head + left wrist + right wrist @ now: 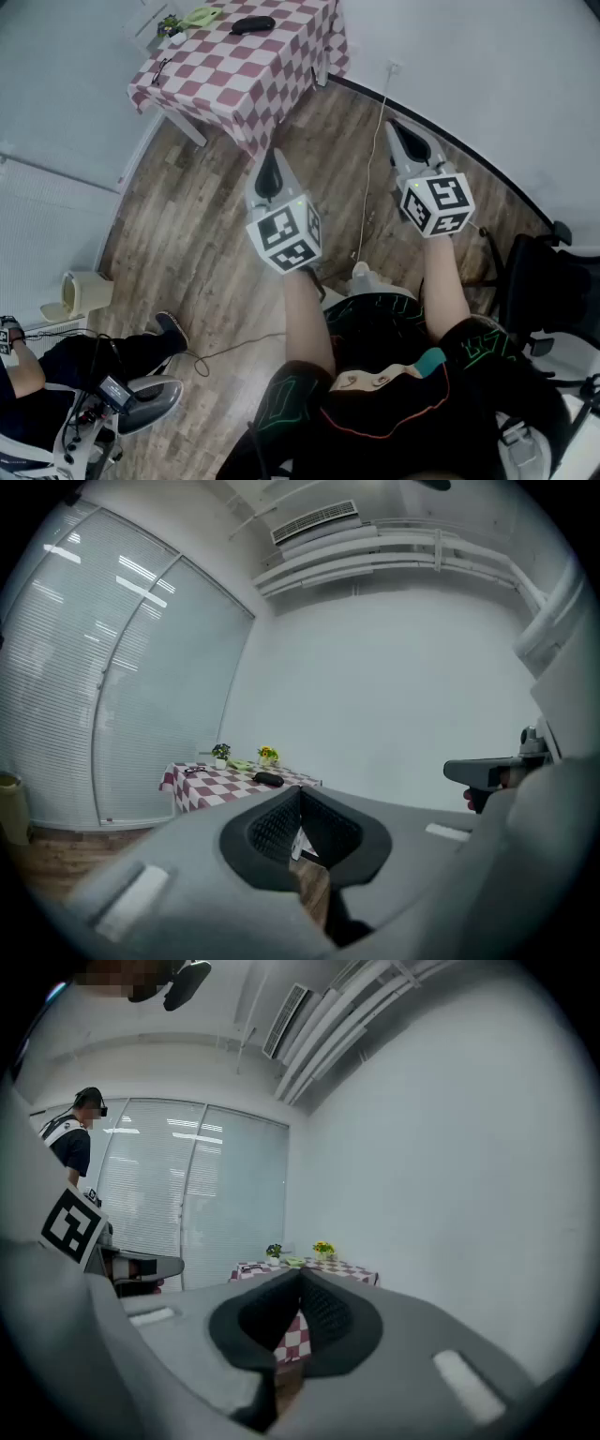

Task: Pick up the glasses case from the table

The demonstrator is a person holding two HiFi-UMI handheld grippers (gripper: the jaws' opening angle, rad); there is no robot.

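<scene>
- Far left, a seated person's legs (89,361) showed at the lower edge of the head view, and a pale bin (82,292) stood by the wall above them.
- Up top left stood the table (272,75) under its red-and-white checked cloth, well apart from both tools across the wooden floor (197,234).
- And there was the target: the black glasses case (252,24) lay flat on the cloth near the far edge, a green item (199,17) just left of it and a pair of glasses (161,67) nearer the left corner.
- From the left gripper view the case was a small dark shape on the tabletop, with two little flower pots (221,753) behind it.
- The left gripper (271,169) hung over the floor, aimed at the table, its jaws pressed tip to tip on nothing.
- A thin cable (367,197) ran along the floor between the two tools.
- The right gripper (401,136) hovered alongside, jaws fully together too, nothing caught between them.
- Far right, a dark chair (548,281) sat by the wall.
</scene>
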